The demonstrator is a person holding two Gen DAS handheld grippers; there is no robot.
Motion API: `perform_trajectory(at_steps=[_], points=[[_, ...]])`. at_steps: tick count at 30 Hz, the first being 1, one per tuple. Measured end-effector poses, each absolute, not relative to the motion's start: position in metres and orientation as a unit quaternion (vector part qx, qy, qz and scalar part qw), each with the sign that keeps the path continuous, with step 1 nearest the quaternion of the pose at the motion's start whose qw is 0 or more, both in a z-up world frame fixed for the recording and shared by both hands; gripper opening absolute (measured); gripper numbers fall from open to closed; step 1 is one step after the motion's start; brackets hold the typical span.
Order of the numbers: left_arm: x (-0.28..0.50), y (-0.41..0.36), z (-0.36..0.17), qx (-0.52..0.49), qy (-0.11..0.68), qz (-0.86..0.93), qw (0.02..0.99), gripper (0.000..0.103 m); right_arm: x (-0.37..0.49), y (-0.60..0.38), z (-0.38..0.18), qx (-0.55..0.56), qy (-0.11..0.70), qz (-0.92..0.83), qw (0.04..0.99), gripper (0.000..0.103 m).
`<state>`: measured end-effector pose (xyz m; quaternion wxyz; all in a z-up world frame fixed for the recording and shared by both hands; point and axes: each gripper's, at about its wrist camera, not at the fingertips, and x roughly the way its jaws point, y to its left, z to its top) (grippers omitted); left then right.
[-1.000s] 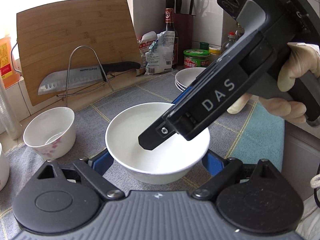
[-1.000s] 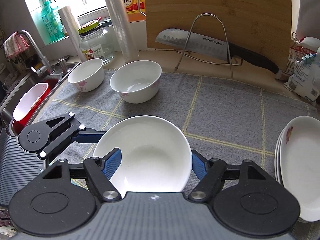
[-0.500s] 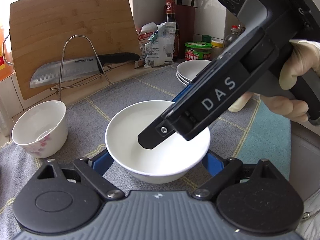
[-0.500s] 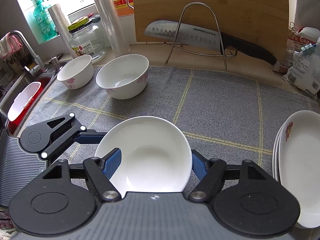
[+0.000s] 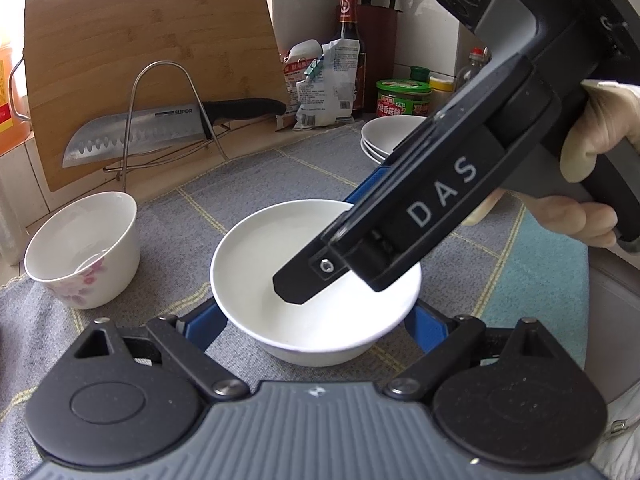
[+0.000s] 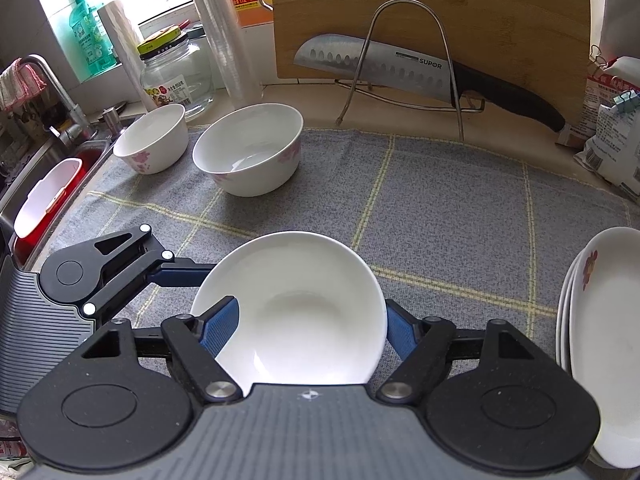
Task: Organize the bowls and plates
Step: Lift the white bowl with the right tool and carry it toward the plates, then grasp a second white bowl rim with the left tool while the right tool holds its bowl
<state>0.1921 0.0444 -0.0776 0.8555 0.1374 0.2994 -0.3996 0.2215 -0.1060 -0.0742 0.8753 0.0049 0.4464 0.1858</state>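
A plain white bowl sits between my left gripper's blue fingers, which close on its sides low down. My right gripper reaches over it from the right, one finger inside the bowl and the other finger outside the rim. Its jaws are opening around the bowl's wall, and the pads look just off it. Two flowered bowls stand at the back left of the grey cloth. A stack of white plates lies at the right.
A chopping board and a knife on a wire rack stand against the back wall. A jar, bottles and a sink are at the left. Food bags and tins sit behind the plates. A gloved hand holds the right gripper.
The right gripper's fingers have spread slightly around the bowl. The bowl keeps its place between both grippers while the counter behind shifts a little.
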Motion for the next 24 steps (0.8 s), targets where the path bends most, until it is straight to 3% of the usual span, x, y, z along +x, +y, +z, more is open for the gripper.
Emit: perform_trajectory(at_steps=[3,24], points=[[0.19,0.047,-0.077,0.129,0.294,-0.397,0.86,0.102,0.22,-0.105,-0.074,0.003,0.438,0.179,0.881,0.102],[0.18,0.111,-0.058,0.11,0.312,-0.262,0.907,0.102,0.217,-0.094,-0.055,-0.044,0.389,0.147,0.908,0.103]])
